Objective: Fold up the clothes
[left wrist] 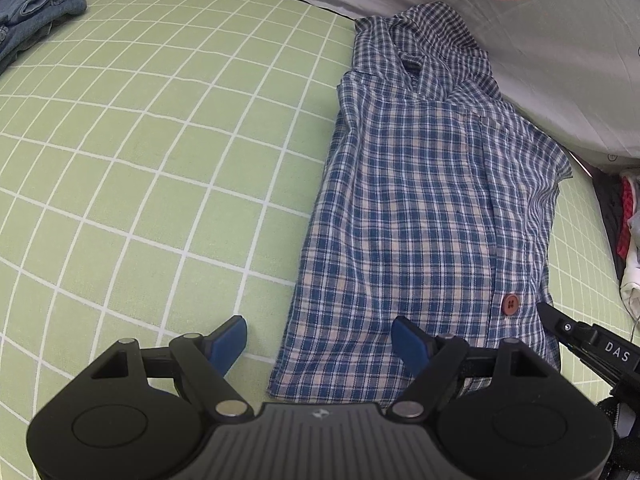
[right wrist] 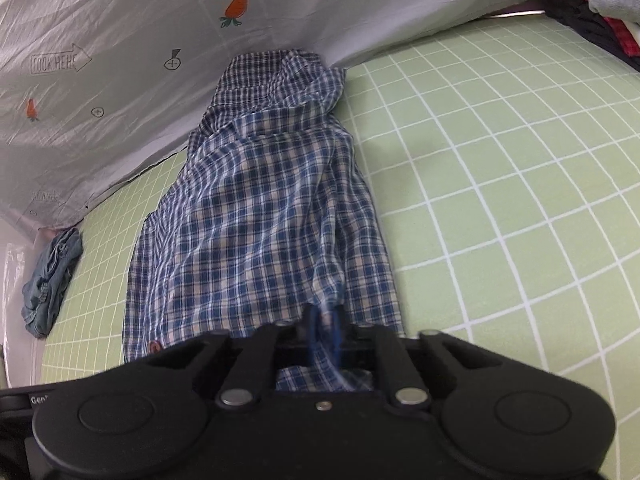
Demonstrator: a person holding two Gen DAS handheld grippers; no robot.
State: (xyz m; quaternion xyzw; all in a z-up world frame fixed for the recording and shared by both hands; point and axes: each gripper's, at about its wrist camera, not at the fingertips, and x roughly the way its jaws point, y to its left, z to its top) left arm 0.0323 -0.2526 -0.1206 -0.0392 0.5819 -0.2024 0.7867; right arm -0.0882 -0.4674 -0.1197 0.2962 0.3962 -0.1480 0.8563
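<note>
- A blue-and-white plaid shirt (left wrist: 432,200) lies lengthwise on a green sheet with a white grid (left wrist: 160,160), filling the centre-right of the left wrist view and the centre-left of the right wrist view.
- Its collar (left wrist: 416,40) points to the top of the frame, touching a pale grey fabric (left wrist: 540,60) printed with orange carrots that rises behind the bed.
- The sides of the shirt are folded inward, giving a long narrow shape; 1 reddish-brown button (left wrist: 510,304) shows near the hem at lower right.
- The left gripper (left wrist: 320,340) sits at the bottom of its frame with its 2 blue fingers (left wrist: 230,340) spread wide, one over bare sheet and the other over the shirt's hem, gripping nothing.
- The right gripper (right wrist: 325,332) has its blue pads pressed together on a pinch of the shirt's hem, bottom centre of its view; the cloth there is blurred.
- A crumpled denim garment (right wrist: 50,284) lies well apart, at the left edge of the right wrist view.
- A pile of mixed clothes (right wrist: 600,8) sits in the upper right corner.
</note>
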